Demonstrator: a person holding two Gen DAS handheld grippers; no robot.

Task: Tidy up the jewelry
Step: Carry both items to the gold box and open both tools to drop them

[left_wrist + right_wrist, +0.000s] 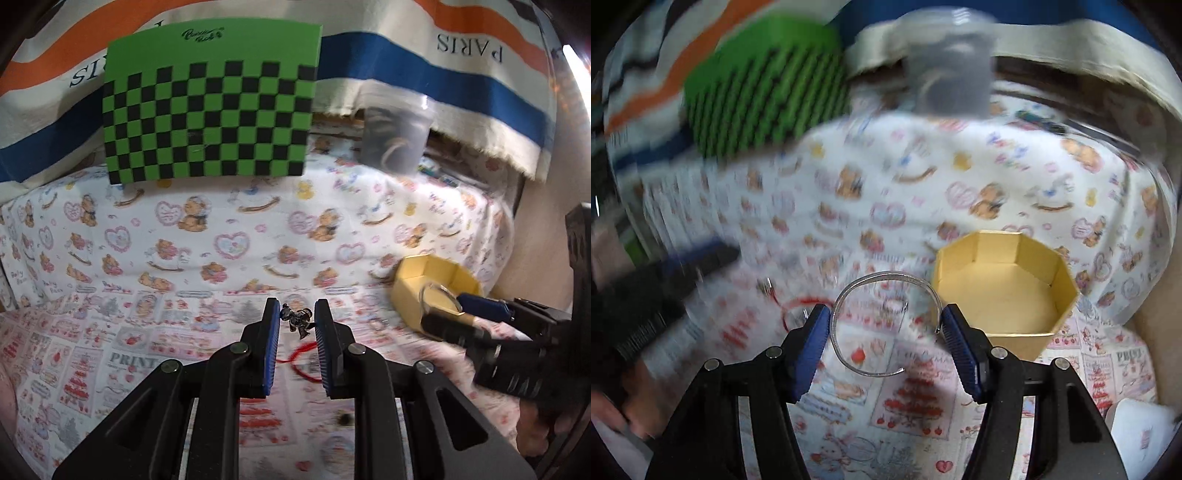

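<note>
In the left wrist view my left gripper (pixel 295 319) grips a small dark metal charm (pixel 297 321) on a red cord (pixel 304 363) that trails to the cloth. In the right wrist view my right gripper (pixel 884 321) is shut on a silver open bangle (pixel 882 325), which spans the wide gap between the blue pads (pixel 810 343). An empty yellow octagonal box (pixel 1001 288) stands just right of the bangle. The box (pixel 428 284) and the right gripper (pixel 461 314) with the bangle also show at the right of the left wrist view.
A green and black checkered board (pixel 208 107) leans at the back. A grey plastic jar (pixel 397 136) stands beside it, under a striped cloth (pixel 461 66). A printed cloth (pixel 184 240) covers the surface. A white object (pixel 1141 428) lies at the bottom right.
</note>
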